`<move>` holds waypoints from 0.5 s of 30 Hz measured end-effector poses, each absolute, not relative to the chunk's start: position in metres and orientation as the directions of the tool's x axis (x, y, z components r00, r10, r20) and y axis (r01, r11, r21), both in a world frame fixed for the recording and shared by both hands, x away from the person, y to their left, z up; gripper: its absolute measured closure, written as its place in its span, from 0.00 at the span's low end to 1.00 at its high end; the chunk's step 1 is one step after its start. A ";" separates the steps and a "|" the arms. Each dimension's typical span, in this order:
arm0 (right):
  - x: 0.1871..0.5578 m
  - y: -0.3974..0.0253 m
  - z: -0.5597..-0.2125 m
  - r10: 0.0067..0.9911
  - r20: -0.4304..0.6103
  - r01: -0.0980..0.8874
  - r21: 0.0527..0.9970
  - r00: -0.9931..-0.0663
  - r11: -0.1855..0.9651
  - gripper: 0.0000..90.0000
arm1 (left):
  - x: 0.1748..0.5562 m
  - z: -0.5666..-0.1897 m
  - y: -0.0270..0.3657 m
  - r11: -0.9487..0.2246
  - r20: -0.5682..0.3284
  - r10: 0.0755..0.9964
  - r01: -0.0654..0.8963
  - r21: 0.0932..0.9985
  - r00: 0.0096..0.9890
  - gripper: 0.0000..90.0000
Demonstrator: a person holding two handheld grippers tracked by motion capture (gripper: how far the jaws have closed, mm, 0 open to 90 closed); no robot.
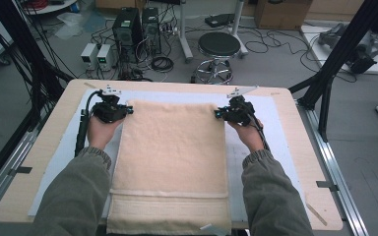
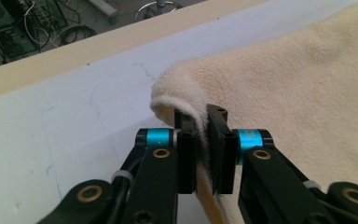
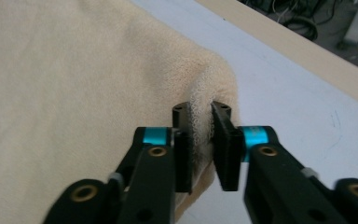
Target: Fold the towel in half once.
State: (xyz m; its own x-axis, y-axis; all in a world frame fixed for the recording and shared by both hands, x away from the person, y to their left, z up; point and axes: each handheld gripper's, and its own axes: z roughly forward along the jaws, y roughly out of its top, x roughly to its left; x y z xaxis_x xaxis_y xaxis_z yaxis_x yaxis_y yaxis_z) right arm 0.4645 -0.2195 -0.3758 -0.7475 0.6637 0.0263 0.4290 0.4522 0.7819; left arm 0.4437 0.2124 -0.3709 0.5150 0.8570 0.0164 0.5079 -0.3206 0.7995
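High view: left gripper [image 1: 128, 111], right gripper [image 1: 218, 113] pinch towel [image 1: 172, 152] far corners.

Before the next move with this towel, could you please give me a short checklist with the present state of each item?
1. Left gripper shut on the towel at its far left corner: ok, cloth is pinched between the jaws.
2. Right gripper shut on the far right corner: ok.
3. Both grips level with each other across the far edge, seen from the high view: ok.
4. Towel lying flat and smooth on the white mat: ok.
5. Near end hanging over the table edge: not ok if it must lie fully on the table.
6. How many layers each grip holds: cannot tell.
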 end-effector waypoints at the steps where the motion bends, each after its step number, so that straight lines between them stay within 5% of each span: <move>1: 0.466 -0.220 -0.377 0.674 0.013 0.428 0.782 -0.738 0.454 0.71 | 0.444 -0.372 0.213 -0.324 0.020 0.858 0.512 0.795 0.513 0.80; 7: 0.460 -0.226 -0.385 0.672 0.099 0.490 0.762 -0.734 0.423 0.45 | 0.432 -0.381 0.223 -0.298 -0.032 0.843 0.517 0.802 0.536 0.62; 15: 0.426 -0.225 -0.377 0.617 0.048 0.431 0.759 -0.785 0.489 0.36 | 0.398 -0.383 0.223 -0.341 -0.011 0.793 0.458 0.821 0.609 0.49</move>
